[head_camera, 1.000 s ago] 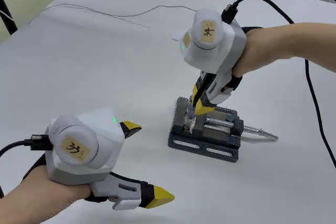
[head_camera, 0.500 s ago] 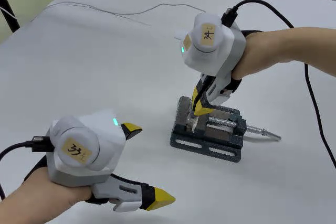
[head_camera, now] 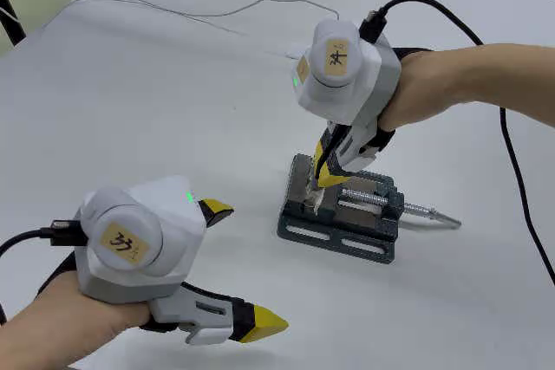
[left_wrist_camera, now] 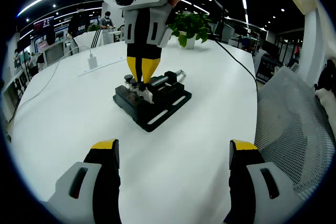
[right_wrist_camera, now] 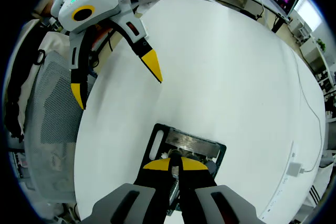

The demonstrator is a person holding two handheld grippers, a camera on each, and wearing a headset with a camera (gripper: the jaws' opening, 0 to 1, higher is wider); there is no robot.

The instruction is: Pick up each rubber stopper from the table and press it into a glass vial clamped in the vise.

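Note:
A dark metal vise stands on the white table. Small glass vials with dark stoppers are clamped in its near-left end. My right gripper hangs tip-down right over those vials, its yellow tips shut together; whether a stopper sits between them is hidden. My left gripper is open and holds nothing, low at the front left, well apart from the vise.
The vise's screw handle sticks out to the right. A black cable trails from the right gripper across the table. A thin white cable lies far back. A mesh chair stands beside the table.
The right gripper stays shut above the vise, shifted only slightly toward the vials. The left gripper has not visibly moved.

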